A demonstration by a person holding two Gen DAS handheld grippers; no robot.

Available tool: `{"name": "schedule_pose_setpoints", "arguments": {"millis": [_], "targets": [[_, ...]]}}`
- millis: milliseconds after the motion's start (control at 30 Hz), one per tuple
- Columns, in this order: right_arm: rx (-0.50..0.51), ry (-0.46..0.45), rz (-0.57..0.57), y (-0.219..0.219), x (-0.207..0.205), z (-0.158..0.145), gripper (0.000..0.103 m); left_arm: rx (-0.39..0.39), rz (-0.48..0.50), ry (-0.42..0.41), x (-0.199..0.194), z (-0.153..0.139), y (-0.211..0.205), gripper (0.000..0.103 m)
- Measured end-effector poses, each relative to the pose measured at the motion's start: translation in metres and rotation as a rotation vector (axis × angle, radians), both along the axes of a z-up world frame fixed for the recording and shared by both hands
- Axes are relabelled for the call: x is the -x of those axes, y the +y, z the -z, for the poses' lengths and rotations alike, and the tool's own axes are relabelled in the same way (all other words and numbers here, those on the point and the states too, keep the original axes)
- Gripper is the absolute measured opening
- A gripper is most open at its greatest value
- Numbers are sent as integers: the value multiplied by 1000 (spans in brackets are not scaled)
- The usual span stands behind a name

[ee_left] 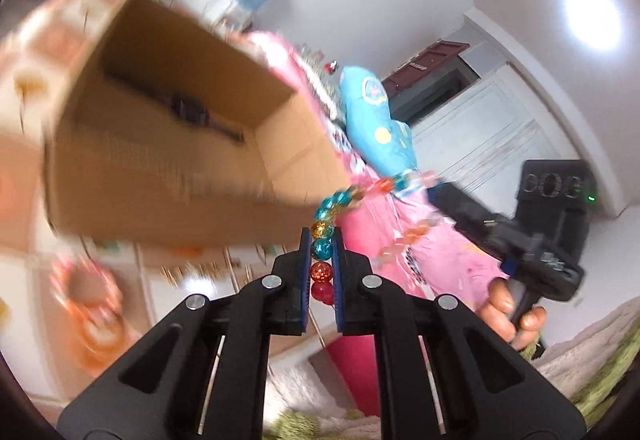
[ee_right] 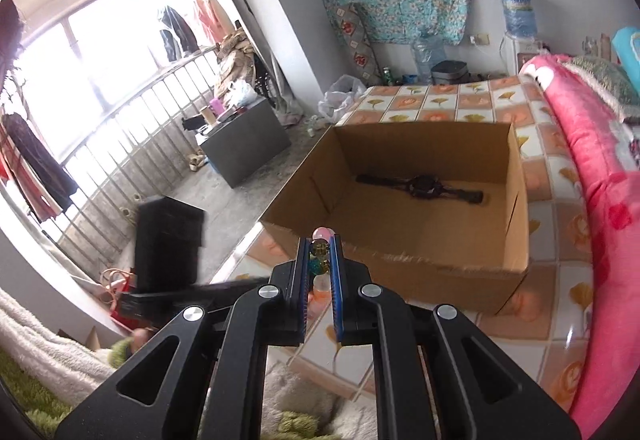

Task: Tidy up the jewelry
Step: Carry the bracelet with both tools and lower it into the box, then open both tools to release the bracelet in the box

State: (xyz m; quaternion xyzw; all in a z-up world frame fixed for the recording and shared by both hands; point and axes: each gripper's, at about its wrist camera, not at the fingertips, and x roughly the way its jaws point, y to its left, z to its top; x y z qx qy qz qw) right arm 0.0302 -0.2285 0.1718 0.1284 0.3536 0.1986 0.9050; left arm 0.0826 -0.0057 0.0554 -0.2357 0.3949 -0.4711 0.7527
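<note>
A string of coloured glass beads (ee_left: 322, 248) is stretched between both grippers. My left gripper (ee_left: 322, 240) is shut on one end of the beads, just in front of the open cardboard box (ee_left: 120, 184). My right gripper (ee_right: 320, 246) is shut on the other end of the beads (ee_right: 320, 248), a little before the box's near wall (ee_right: 400, 272). A black watch (ee_right: 420, 186) lies flat on the box floor; it also shows in the left wrist view (ee_left: 180, 108). The right gripper's body (ee_left: 520, 240) shows in the left wrist view, the left one's (ee_right: 168, 240) in the right wrist view.
The box stands on a bed with a tiled orange-and-white cover (ee_right: 560, 208). A pink blanket (ee_right: 608, 200) lies along the right side. A blue pillow (ee_left: 376, 120) sits beyond it. A dark cabinet (ee_right: 244, 136) stands on the floor by the window railing.
</note>
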Motion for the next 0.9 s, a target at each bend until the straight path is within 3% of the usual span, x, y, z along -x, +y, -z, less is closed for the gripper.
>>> {"name": "schedule_pose_setpoints", "arguments": {"millis": [133, 233, 467, 600, 700, 800, 900], "targets": [[-7, -8, -30, -4, -41, -14, 10, -180, -6, -152, -27, -52, -9, 9], [-42, 24, -64, -4, -81, -13, 10, -345, -1, -166, -67, -62, -22, 9], [-84, 320, -87, -5, -196, 51, 10, -636, 25, -114, -153, -35, -59, 9], [-97, 537, -94, 0, -239, 101, 10, -784, 68, -92, -172, -7, -68, 9], [-101, 666, -88, 3, -257, 132, 10, -871, 94, -94, -174, 5, -74, 9], [-82, 729, -78, 5, -266, 149, 10, -958, 120, -120, -175, 10, -81, 9], [-89, 778, -63, 4, -270, 162, 11, -982, 116, -130, -175, 9, -80, 14]]}}
